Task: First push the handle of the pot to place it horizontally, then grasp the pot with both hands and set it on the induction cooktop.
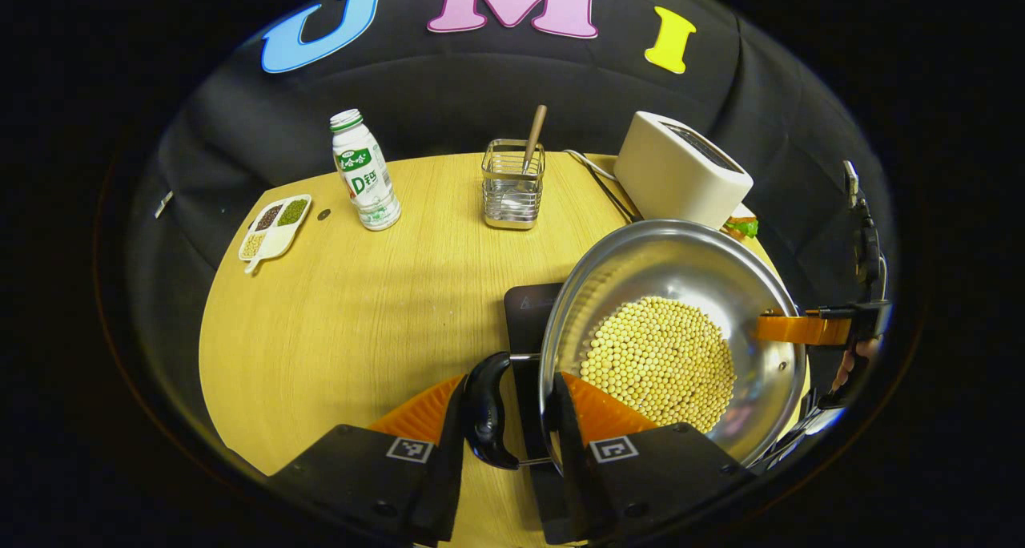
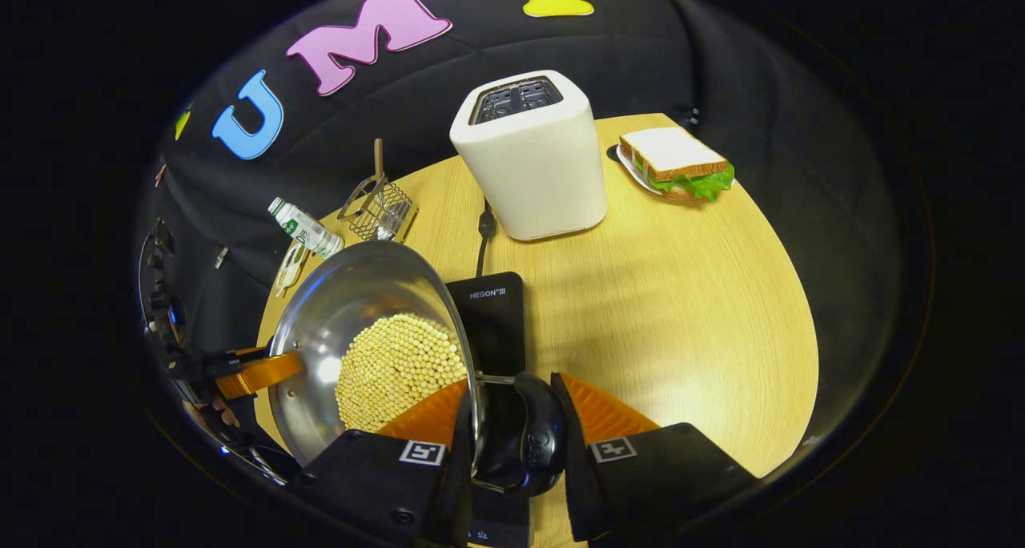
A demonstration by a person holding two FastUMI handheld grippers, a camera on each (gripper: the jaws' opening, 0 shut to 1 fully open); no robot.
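Note:
A steel pot [image 1: 681, 276] holding soybeans [image 1: 661, 360] hangs between both grippers over the black induction cooktop [image 2: 492, 316]. I cannot tell whether it touches the cooktop. My left gripper [image 1: 508, 396] is shut on the pot's black handle [image 1: 487, 412], with one orange finger inside the rim. My right gripper [image 2: 512, 396] is shut on the opposite black handle [image 2: 532, 436] in the same way. Across the pot, the left gripper view shows the right gripper's orange finger [image 1: 801, 328] at the far rim. The left gripper's finger [image 2: 260, 374] appears likewise in the right gripper view.
A white toaster [image 2: 528, 155] stands behind the cooktop, its cable [image 2: 484, 227] running toward it. A sandwich [image 2: 677, 162] lies at the far right of the wooden table [image 2: 681, 308]. A milk bottle [image 1: 366, 171], wire utensil holder [image 1: 513, 183] and divided bean dish [image 1: 275, 226] stand far left.

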